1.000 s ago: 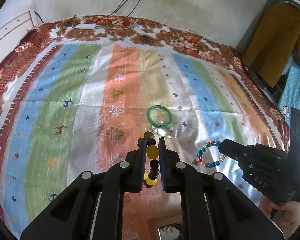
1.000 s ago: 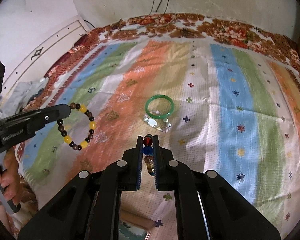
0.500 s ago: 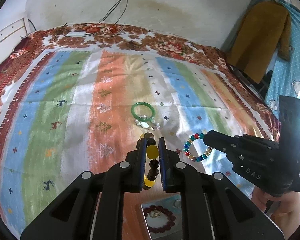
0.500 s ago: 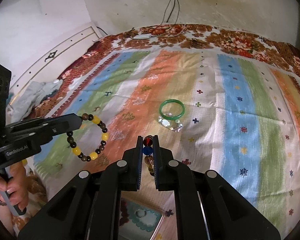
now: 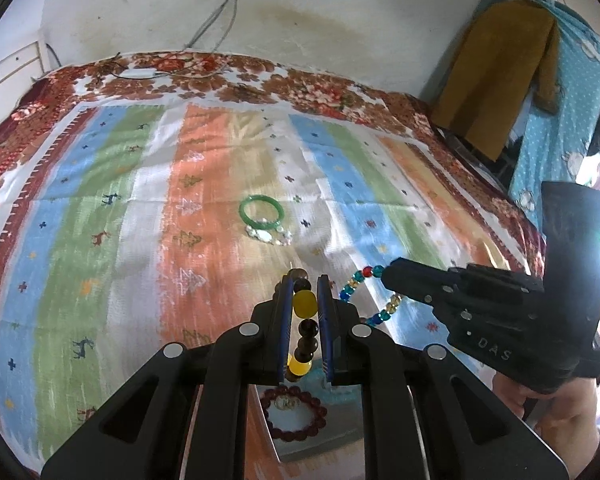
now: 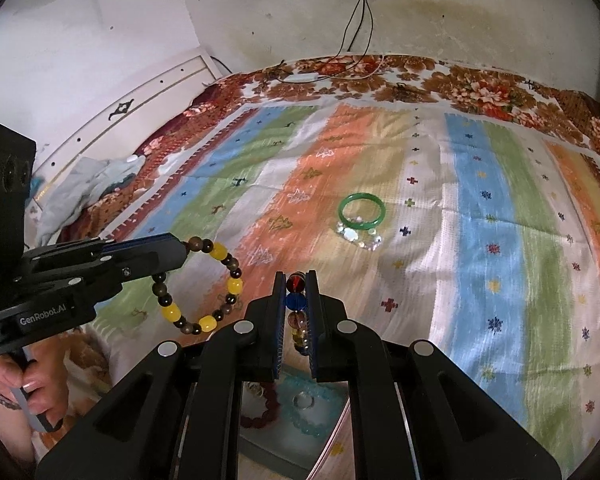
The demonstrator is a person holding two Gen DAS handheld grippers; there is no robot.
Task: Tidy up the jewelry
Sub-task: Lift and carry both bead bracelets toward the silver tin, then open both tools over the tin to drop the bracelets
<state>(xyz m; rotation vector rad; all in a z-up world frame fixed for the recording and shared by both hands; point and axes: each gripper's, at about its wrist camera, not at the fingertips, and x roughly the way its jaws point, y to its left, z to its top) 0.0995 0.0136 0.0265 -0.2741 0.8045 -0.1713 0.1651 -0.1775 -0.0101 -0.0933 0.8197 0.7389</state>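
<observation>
In the left wrist view my left gripper [image 5: 305,282] is shut on a bracelet of yellow and dark brown beads [image 5: 303,305]. To its right, my right gripper [image 5: 386,276] holds a multicolour bead bracelet [image 5: 354,286] in the air. The right wrist view shows that right gripper [image 6: 295,276] shut on the multicolour bracelet [image 6: 296,302], with the left gripper [image 6: 182,246] dangling the yellow-brown bracelet [image 6: 204,292]. Farther out on the striped bedspread lie a green bangle [image 5: 261,212] [image 6: 362,212] and a clear crystal bracelet [image 5: 268,235] [image 6: 358,236], touching each other.
Under the grippers sits a shallow box [image 5: 300,452] holding a dark red bead bracelet [image 5: 292,416] and a pale blue one [image 6: 312,400]. Cables [image 6: 356,52] trail from a wall socket onto the bed's far edge. Clothes [image 5: 496,76] hang at the right, and a grey cloth [image 6: 88,184] lies at the left.
Both grippers have drawn back from the bangle with their bracelets still held. The bangle now looks farther off, and the box with the dark red bracelet has come into view below.
</observation>
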